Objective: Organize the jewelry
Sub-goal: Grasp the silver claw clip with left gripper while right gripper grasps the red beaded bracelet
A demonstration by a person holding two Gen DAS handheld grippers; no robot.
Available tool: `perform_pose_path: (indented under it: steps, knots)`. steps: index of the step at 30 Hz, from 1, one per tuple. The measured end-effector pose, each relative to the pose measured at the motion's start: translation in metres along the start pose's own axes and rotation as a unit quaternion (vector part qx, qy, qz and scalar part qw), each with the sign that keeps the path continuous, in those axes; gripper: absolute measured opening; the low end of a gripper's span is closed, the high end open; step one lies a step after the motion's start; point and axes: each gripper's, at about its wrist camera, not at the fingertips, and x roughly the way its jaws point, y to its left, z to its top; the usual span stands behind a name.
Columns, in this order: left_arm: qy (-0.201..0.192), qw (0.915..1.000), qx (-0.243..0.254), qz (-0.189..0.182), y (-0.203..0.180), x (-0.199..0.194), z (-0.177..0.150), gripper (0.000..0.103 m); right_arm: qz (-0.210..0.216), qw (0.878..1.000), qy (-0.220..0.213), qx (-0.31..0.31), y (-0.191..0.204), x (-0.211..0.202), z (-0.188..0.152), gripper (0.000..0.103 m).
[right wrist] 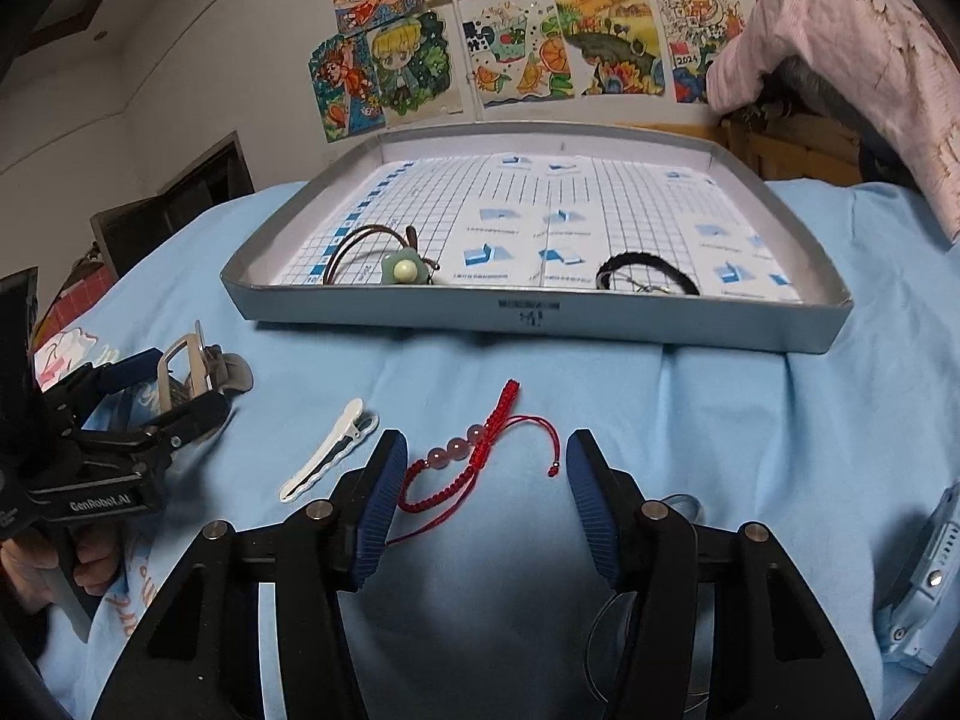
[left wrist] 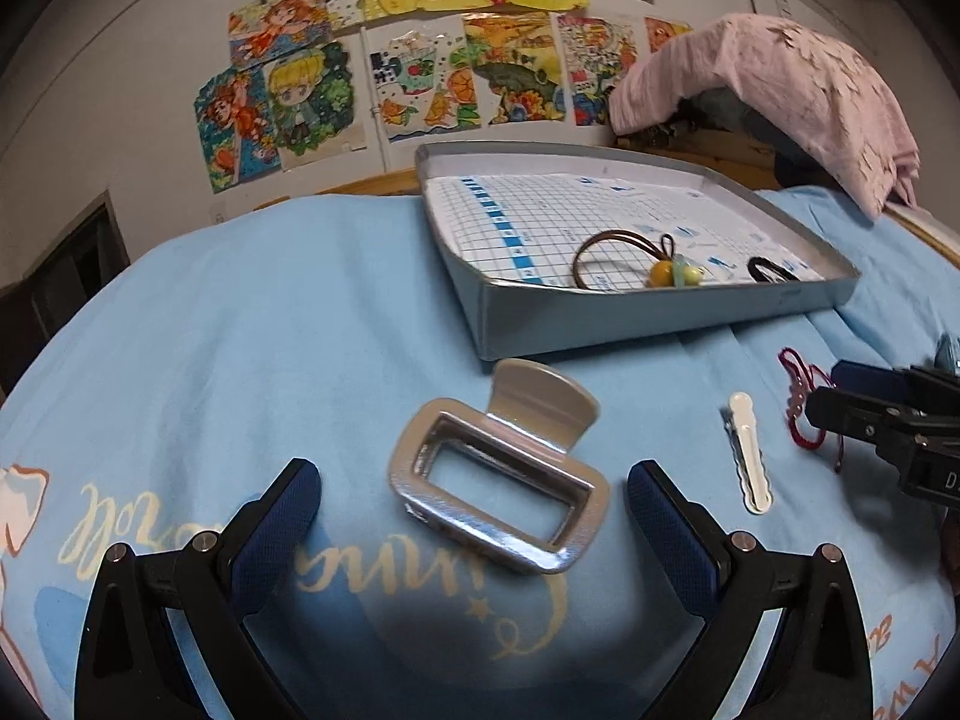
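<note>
Your right hand-held gripper (right wrist: 480,468) stands open astride the red braided cord bracelet (right wrist: 474,450) with three pink beads; your left hand-held gripper (left wrist: 474,492) gapes around the silver rectangular claw clip (left wrist: 498,480).

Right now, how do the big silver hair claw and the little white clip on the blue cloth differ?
The silver hair claw is bulky, with an open rectangular frame; the white clip is slim, flat and wavy-edged. The claw lies between the left gripper's open fingers; the clip lies beside them, outside both grippers. Both rest on the blue cloth, outside the grey tray.
</note>
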Motion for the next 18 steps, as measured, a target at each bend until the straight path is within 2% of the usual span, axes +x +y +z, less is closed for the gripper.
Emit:
perform_pose_path:
  steps: [11,18]
  knots:
    - [-0.012,0.9999,0.000,-0.011,0.000,-0.004,-0.003,0.102,-0.011,1.000,0.013,-0.016,0.007,0.010,-0.003,0.050]
    - [-0.020,0.9993,-0.002,-0.033,-0.001,-0.009,-0.010,0.077,-0.011,1.000,0.021,-0.017,0.007,0.012,-0.004,0.050]
